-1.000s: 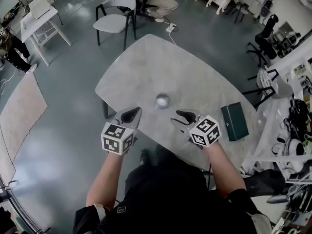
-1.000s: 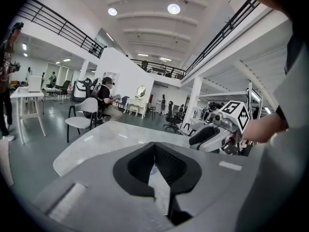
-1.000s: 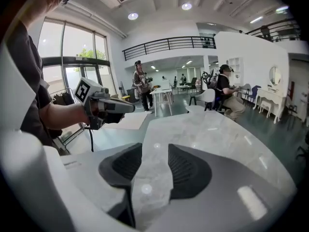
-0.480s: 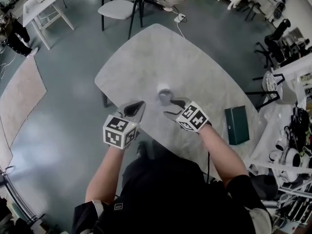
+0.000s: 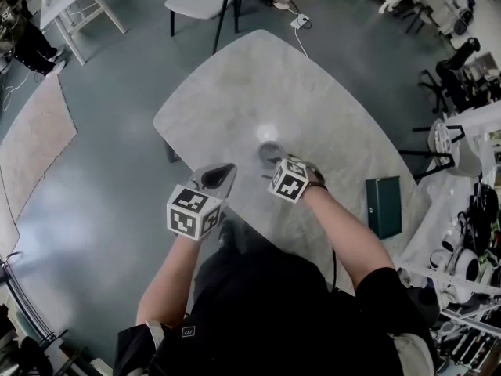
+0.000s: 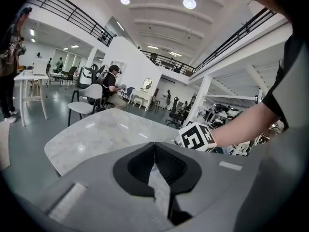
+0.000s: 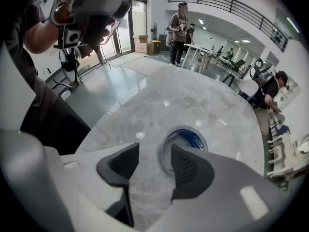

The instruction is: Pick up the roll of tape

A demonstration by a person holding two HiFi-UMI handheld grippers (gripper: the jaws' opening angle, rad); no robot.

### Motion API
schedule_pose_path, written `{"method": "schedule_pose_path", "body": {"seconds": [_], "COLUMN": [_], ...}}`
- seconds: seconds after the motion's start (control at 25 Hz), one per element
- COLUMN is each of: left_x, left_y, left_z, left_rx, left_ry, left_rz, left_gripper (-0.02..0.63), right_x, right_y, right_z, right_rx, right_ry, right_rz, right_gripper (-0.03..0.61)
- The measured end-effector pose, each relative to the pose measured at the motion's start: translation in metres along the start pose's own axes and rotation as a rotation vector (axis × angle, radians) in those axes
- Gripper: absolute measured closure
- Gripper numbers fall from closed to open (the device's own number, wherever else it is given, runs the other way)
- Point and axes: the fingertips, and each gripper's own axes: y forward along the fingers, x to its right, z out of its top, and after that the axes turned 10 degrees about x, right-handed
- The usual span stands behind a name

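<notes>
Just ahead of the right tool [image 7: 153, 153], its spread jaws closing on nothing, a clear blue-cored tape roll [image 7: 189, 138] lies flat on the grey marble surface [image 7: 193, 100]; the left tool [image 6: 154, 147] is pressed together.

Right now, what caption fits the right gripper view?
Right gripper aims at the roll of tape on the table, jaws closing, nothing between them.
</notes>
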Motion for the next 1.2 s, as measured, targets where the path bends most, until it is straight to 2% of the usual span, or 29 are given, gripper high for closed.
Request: {"method": "schedule_pose_path", "body": {"seconds": [0.12,0.28,0.36,0.56,0.8,1.04,1.2], "left_x": [-0.004,-0.012,-0.013,-0.014,-0.014,0.026,0.043], "left_y": [-0.004,-0.016,-0.022,-0.044,-0.079,-0.098,-0.096], "left_z": [-0.002,-0.006,-0.007,-0.003,0.004,0.013,0.017], "left_rx": [-0.003,-0.004,0.000,0.023,0.044,0.050,0.054], "left_ry": [-0.007,-0.017,-0.024,-0.021,-0.015,0.027,0.027], "left_rz": [0.015,0.032,0.041,0.047,0.017,-0.066,-0.103], "left_gripper": [0.601,0.601,0.603,0.601,0.603,0.603,0.603], "right_x": [-0.002,0.003,0.004,-0.011,-0.033,-0.059,-0.073], "right_y": [0.013,0.023,0.024,0.017,-0.011,-0.081,-0.123], "right_z": [-0.006,-0.008,-0.009,-0.007,0.018,0.027,0.032], "right_rx": [-0.050,-0.092,-0.109,-0.120,-0.055,0.065,0.140], "right_ry": [-0.052,-0.108,-0.128,-0.122,-0.020,0.142,0.199], "right_rz": [0.002,-0.051,-0.068,-0.068,-0.150,-0.259,-0.321], "right_gripper": [0.404,0.457,0.515,0.525,0.526,0.528,0.528]}}
